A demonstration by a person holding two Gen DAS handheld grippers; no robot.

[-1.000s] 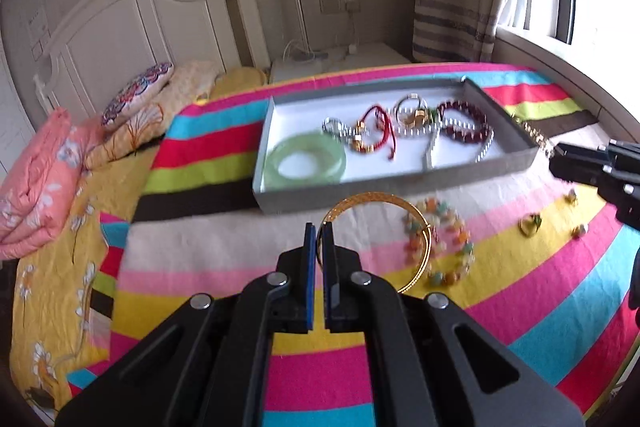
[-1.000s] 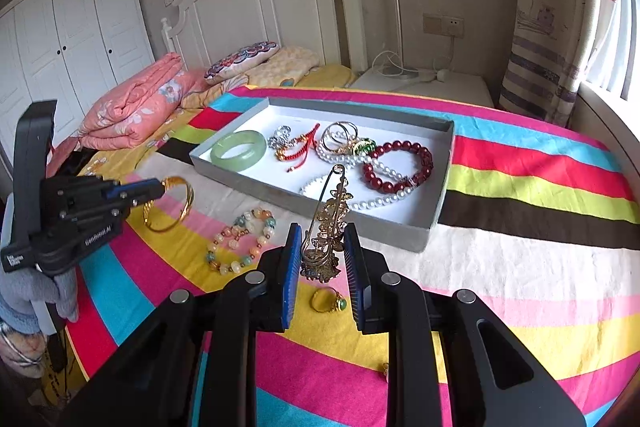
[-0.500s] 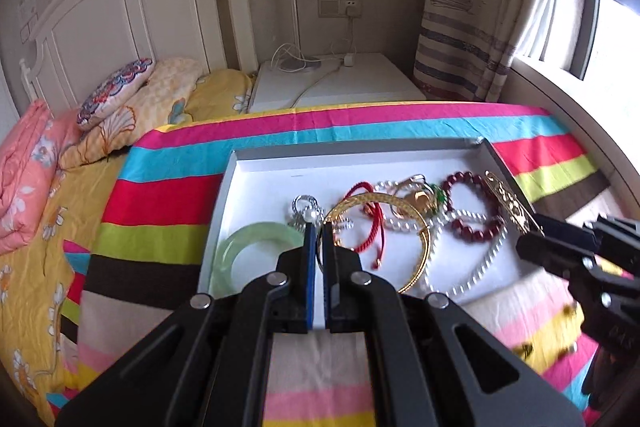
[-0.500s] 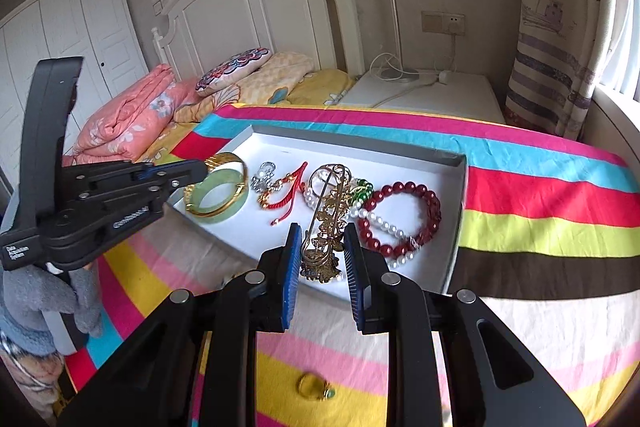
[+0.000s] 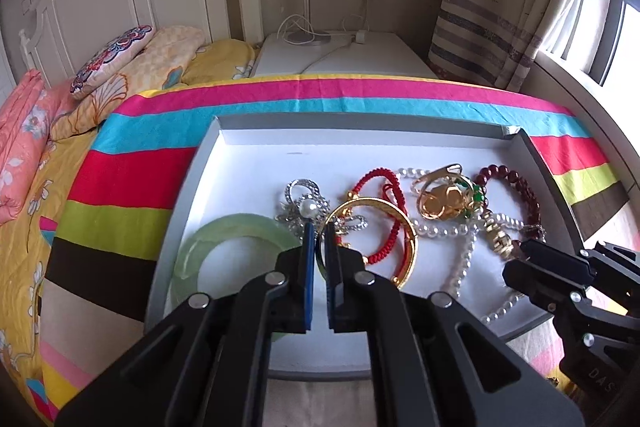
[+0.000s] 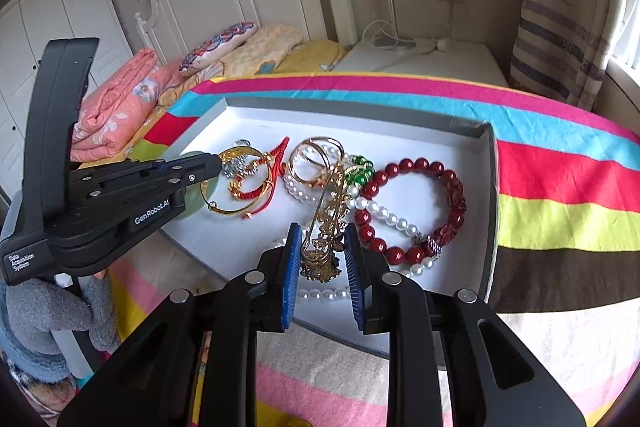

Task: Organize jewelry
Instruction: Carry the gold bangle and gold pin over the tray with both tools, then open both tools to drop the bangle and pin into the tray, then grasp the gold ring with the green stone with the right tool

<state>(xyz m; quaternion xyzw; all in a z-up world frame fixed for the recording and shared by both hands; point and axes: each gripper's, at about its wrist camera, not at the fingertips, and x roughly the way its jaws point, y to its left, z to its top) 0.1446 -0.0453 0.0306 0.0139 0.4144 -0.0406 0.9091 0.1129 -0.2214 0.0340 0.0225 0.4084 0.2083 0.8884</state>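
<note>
A grey tray (image 5: 360, 119) (image 6: 340, 105) with a white floor lies on the striped blanket. It holds a jade bangle (image 5: 224, 239), a silver brooch (image 5: 304, 203), a red cord bracelet (image 5: 384, 187), pearls (image 5: 464, 255) and a dark red bead bracelet (image 6: 420, 187). My left gripper (image 5: 317, 227) (image 6: 216, 163) is low over the tray's left part. Its jaws are opening, with the rim of a gold bangle (image 5: 408, 243) (image 6: 224, 207) still between them; the bangle rests on the other pieces. My right gripper (image 6: 322, 229) (image 5: 520, 251) is shut on an ornate gold pin (image 6: 326, 211) over the tray's near middle.
The striped blanket (image 6: 560, 187) spreads around the tray. Pillows (image 5: 120, 59) and a folded pink quilt (image 6: 116, 107) lie at the left by the white headboard. A white nightstand (image 5: 352, 55) with cables stands behind, curtains at the right. A grey-gloved hand (image 6: 40, 319) holds the left gripper.
Both grippers have come forward from over the blanket to over the tray and sunk slightly. The left jaws have parted a little around the gold bangle, which now lies on the tray's contents.
</note>
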